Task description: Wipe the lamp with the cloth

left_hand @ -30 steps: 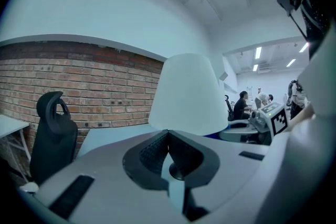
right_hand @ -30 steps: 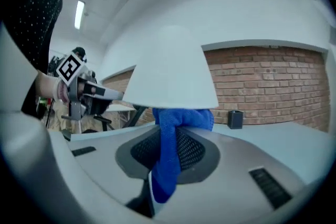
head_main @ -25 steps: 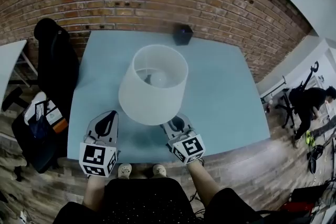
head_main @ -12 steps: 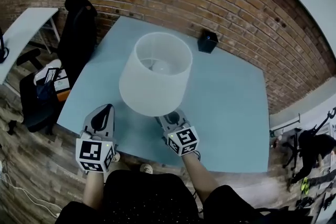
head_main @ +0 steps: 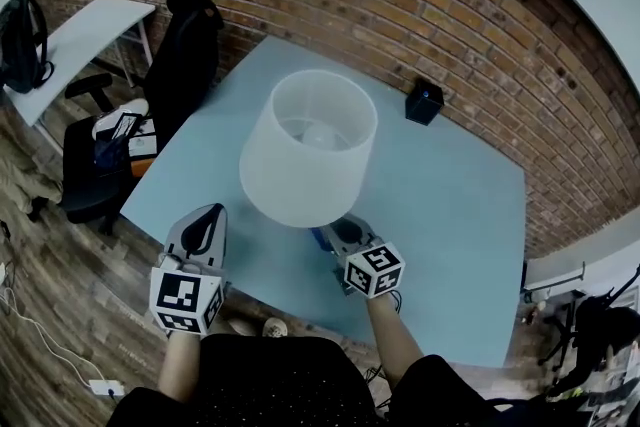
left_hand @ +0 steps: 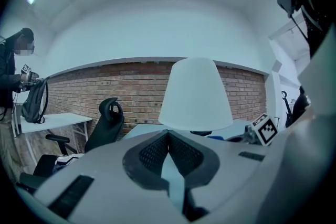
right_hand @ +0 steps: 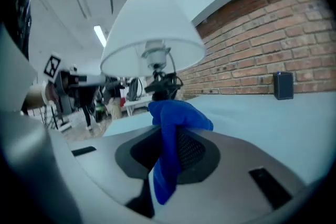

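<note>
Small black box (head_main: 424,102) at the table's (head_main: 450,215) far edge below the brick wall (head_main: 400,5), office chair (head_main: 185,55) off the left corner, lamp (head_main: 308,150) mid-table clear of both; right gripper (head_main: 335,235) low at the near edge just beside the lamp, clamped on the blue cloth (right_hand: 176,115); left gripper (head_main: 211,216) alongside, tips pressed together on nothing.

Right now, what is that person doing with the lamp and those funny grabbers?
A person stands at a blue table with a grabber in each hand. The right gripper is pinching a blue cloth and holds it low by the foot of the white lamp, just under the shade. I can't tell if the cloth touches the lamp. The left gripper is shut with nothing in it and hangs near the table's edge, to the lamp's left.
</note>
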